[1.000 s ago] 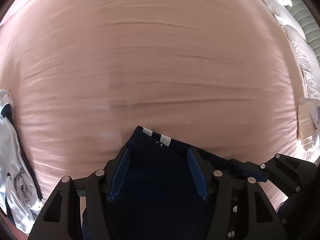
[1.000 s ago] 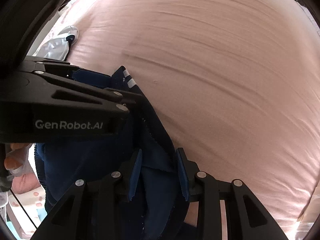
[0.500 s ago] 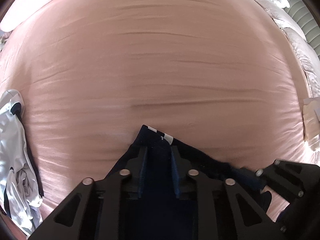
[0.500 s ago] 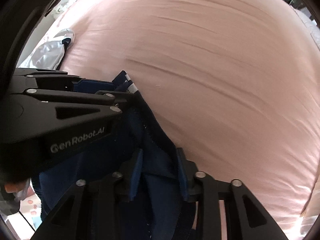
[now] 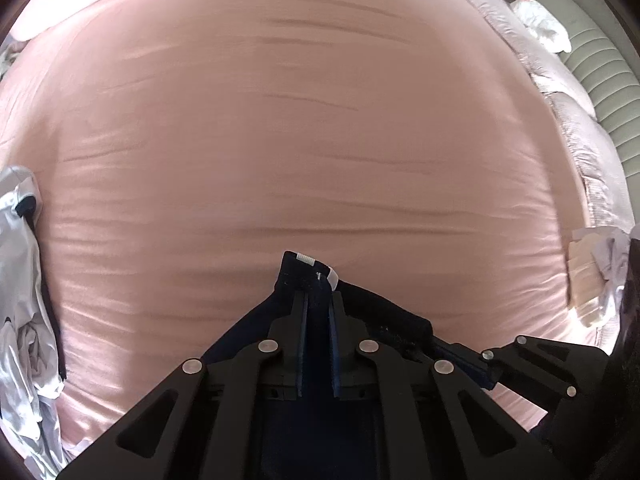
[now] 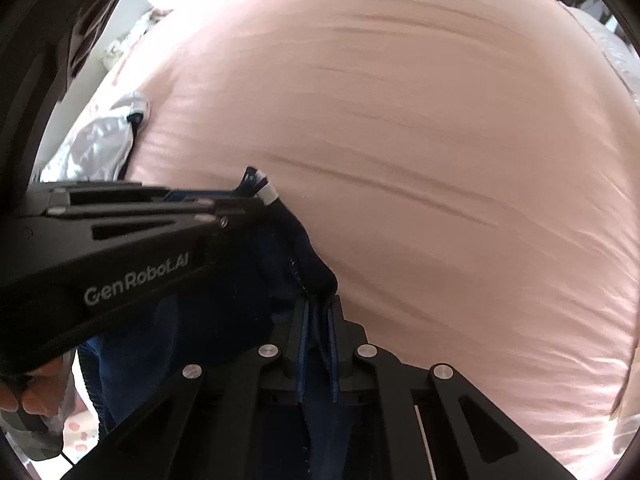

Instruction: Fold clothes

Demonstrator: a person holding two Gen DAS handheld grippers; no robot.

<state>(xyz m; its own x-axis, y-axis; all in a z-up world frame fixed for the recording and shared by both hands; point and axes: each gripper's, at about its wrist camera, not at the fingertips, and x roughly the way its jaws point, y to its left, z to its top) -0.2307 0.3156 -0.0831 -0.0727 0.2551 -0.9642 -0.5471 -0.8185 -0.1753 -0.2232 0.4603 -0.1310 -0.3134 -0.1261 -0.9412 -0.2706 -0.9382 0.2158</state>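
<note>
A dark navy garment [image 5: 308, 280] with small white tabs at its edge is lifted over the pink bed. My left gripper [image 5: 318, 300] is shut on its top edge, and the cloth fills the narrow gap between the blue pads. In the right wrist view the same navy garment [image 6: 296, 248] bunches in front of my right gripper [image 6: 318, 308], which is shut on a fold of it. The left gripper's body [image 6: 132, 248] crosses the left of that view, close beside the right one. The right gripper's fingers [image 5: 536, 360] show at the lower right of the left wrist view.
The pink bedsheet [image 5: 312, 128] spreads wide and lightly wrinkled ahead. A crumpled white and silver garment [image 5: 24, 300] lies at the bed's left edge, also seen as white garment [image 6: 100, 140]. Pale folded cloth [image 5: 592, 276] sits at the right edge. A padded headboard [image 5: 592, 64] rises at the far right.
Both grippers have closed from open onto the navy garment, the left first. The garment's edge has risen off the bed and both views have tilted up.
</note>
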